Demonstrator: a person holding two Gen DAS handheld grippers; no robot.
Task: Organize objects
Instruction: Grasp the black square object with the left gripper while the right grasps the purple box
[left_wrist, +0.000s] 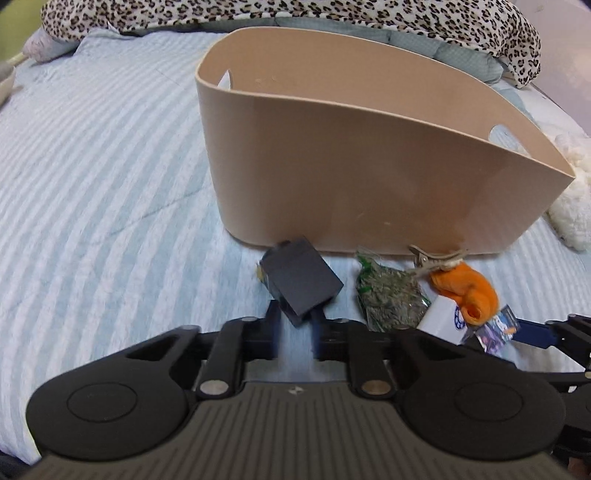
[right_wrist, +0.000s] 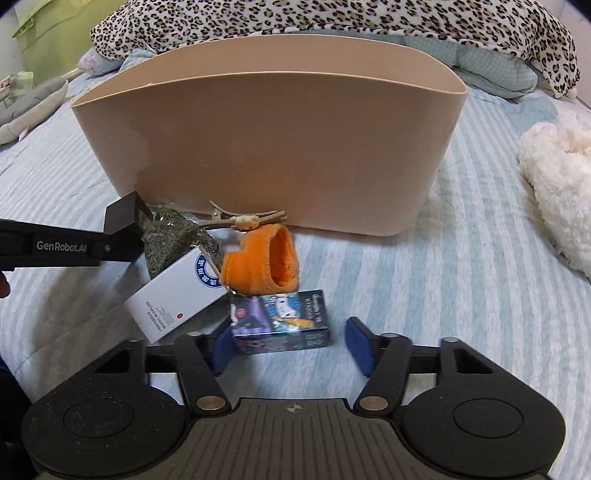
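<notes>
A tan plastic basket stands on the striped bed; it also shows in the right wrist view. My left gripper is shut on a small black box, held just above the bedding in front of the basket; the box also shows from the right wrist. My right gripper is open around a colourful printed box lying on the bed. Behind it lie a white box, an orange plush piece, a green herb packet and a beige hair clip.
A white fluffy plush lies to the right of the basket. A leopard-print blanket and blue pillows line the far side. A grey soft toy lies at far left. The striped bedding spreads left of the basket.
</notes>
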